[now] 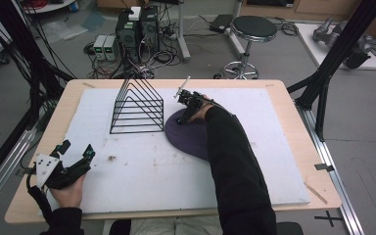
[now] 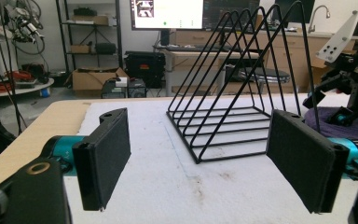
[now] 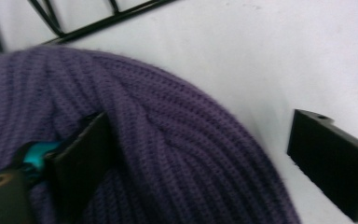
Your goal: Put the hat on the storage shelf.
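A purple knitted hat [image 1: 188, 137] lies flat on the white board [image 1: 142, 171], just right of a black wire rack [image 1: 137, 105]. My right gripper [image 1: 181, 117] is down at the hat's far edge. In the right gripper view it [image 3: 200, 140] stands open, one jaw pressed into the knit of the hat [image 3: 158, 154] and the other over bare board past the rim. My left gripper [image 1: 77, 149] rests open near the front left of the board with nothing in it. The left gripper view has its jaws [image 2: 203, 158] wide apart, facing the rack [image 2: 233, 93] and the hat [image 2: 349, 126].
The wooden table's [image 1: 29, 196] edges run around the board on all sides. Beyond the far edge stand a round stool [image 1: 252, 29] and computer boxes [image 1: 137, 29] with cables on the floor. Black frame posts [image 1: 333, 63] rise at the right.
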A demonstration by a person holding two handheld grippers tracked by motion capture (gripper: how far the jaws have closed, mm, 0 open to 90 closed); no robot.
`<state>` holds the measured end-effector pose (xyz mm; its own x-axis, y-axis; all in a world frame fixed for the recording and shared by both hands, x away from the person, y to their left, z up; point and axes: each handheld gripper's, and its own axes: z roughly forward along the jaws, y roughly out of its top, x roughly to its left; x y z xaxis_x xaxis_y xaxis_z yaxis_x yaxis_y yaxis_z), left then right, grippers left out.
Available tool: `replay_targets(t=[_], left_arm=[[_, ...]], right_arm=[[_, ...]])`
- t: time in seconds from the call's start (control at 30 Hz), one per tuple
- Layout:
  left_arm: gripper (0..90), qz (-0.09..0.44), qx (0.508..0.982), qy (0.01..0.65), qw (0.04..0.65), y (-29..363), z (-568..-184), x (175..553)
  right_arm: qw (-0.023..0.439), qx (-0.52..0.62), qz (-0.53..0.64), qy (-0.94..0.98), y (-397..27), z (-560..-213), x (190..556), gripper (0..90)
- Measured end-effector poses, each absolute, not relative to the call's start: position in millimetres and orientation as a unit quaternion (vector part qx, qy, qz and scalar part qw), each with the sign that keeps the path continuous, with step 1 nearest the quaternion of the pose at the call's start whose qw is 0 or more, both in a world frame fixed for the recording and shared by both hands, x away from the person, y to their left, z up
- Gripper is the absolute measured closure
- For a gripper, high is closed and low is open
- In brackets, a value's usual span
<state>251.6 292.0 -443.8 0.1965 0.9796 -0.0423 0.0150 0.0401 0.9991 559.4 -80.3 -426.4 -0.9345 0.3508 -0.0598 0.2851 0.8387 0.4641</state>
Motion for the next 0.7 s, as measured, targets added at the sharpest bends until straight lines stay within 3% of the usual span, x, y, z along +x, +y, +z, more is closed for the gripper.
replay_targets(t=[0.1, 0.23, 0.27, 0.37, 0.7], left_arm=[[21.9, 0.433, 0.539, 0.462, 0.555, 291.9, -444.0, 252.5], [21.9, 0.432, 0.541, 0.461, 0.556, 291.6, -443.7, 252.2], [22.0, 0.432, 0.541, 0.460, 0.556, 291.4, -443.6, 252.0], [22.0, 0.430, 0.542, 0.460, 0.557, 291.7, -443.9, 252.0], [22.0, 0.427, 0.542, 0.460, 0.559, 291.4, -444.2, 252.3]], right_arm=[[0.027, 0.165, 0.236, 0.957, -82.3, -422.4, 557.5, 32.8], [0.016, 0.176, 0.235, 0.956, -82.3, -420.8, 556.0, 42.1], [0.009, 0.188, 0.230, 0.955, -82.0, -418.9, 554.1, 51.2], [0.002, 0.177, 0.223, 0.959, -79.5, -416.5, 551.3, 64.3], [0.024, 0.195, 0.200, 0.960, -72.6, -411.9, 542.6, 73.8]])
